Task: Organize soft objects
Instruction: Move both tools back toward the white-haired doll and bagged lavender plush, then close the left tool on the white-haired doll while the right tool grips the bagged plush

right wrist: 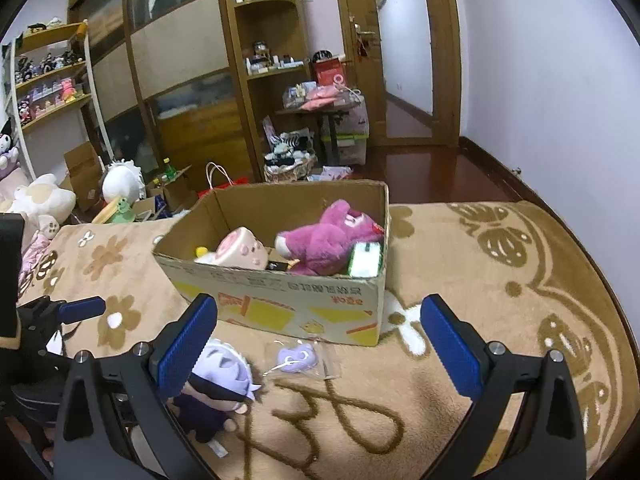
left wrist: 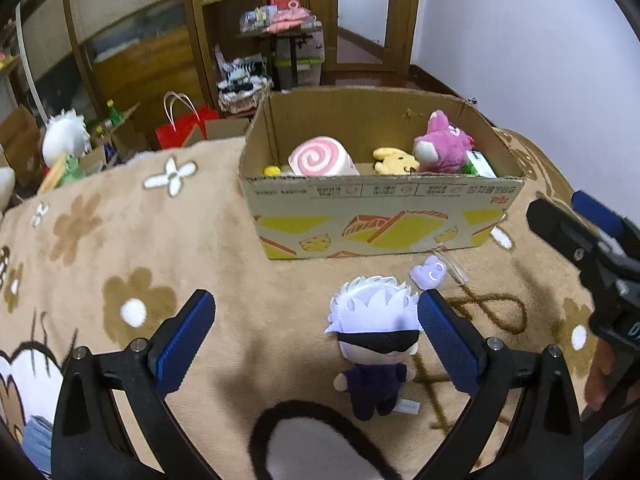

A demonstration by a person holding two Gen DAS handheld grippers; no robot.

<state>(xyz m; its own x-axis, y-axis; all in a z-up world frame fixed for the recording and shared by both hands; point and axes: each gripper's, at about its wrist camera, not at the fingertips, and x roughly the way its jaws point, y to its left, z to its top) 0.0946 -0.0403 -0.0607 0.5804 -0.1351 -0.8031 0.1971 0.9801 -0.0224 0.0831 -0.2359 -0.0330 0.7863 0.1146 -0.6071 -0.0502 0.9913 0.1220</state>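
A white-haired doll with a black blindfold and dark clothes lies on the beige flowered blanket, just in front of a cardboard box. My left gripper is open and empty, the doll lying near its right finger. A small lilac plush in clear wrap lies beside the doll. The box holds a pink swirl roll plush, a yellow plush and a pink bear. My right gripper is open and empty, above the lilac plush; the doll is at its left finger.
The right gripper's body shows at the right edge of the left wrist view. A green-white packet sits in the box corner. Beyond the blanket stand a red bag, plush toys, wooden shelves and a doorway.
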